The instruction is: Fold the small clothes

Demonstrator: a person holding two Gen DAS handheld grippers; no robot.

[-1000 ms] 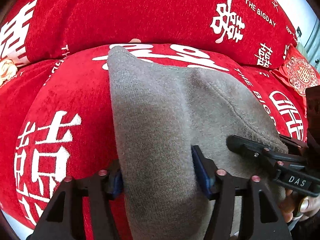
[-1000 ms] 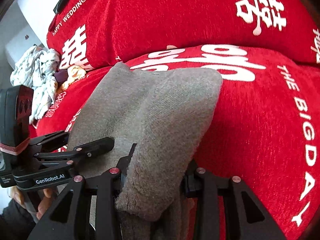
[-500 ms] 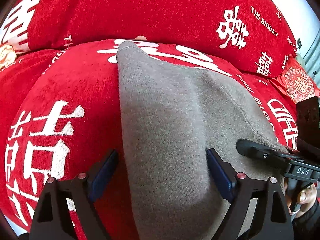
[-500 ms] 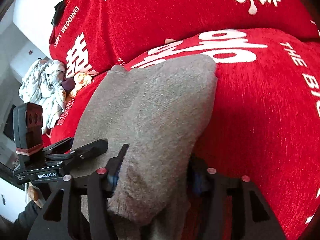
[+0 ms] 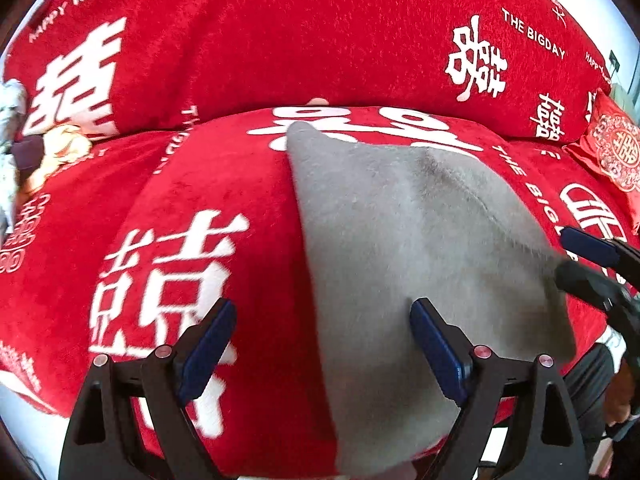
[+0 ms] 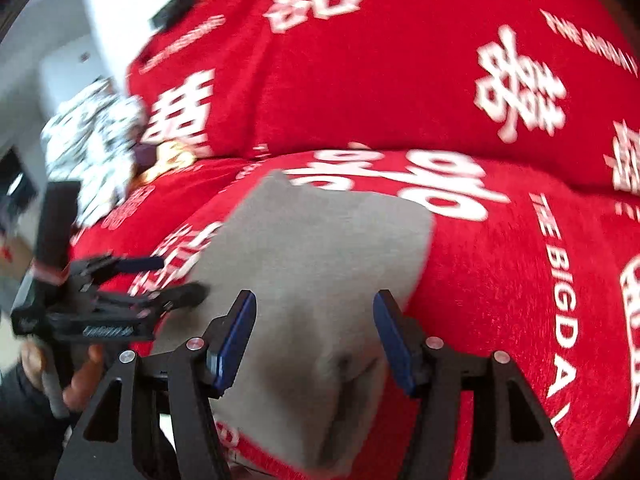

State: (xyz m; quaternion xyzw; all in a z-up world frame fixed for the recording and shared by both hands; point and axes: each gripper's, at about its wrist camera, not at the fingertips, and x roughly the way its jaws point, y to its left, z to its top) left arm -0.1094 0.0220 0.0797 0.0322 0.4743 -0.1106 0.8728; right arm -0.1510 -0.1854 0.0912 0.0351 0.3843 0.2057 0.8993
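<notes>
A grey knitted garment lies flat on a red sofa seat cushion, its near end hanging over the front edge. It also shows in the right wrist view. My left gripper is open, its jaws wide apart above the garment's left edge, holding nothing. My right gripper is open above the garment's near right part, holding nothing. The right gripper shows at the right edge of the left wrist view; the left gripper shows at the left of the right wrist view.
The red sofa backrest with white characters rises behind the seat. A pile of patterned clothes lies at the sofa's left end. A small red cushion sits at the right.
Both grippers have opened and let go of the grey garment, then pulled back. The garment now lies flat on the cushion.
</notes>
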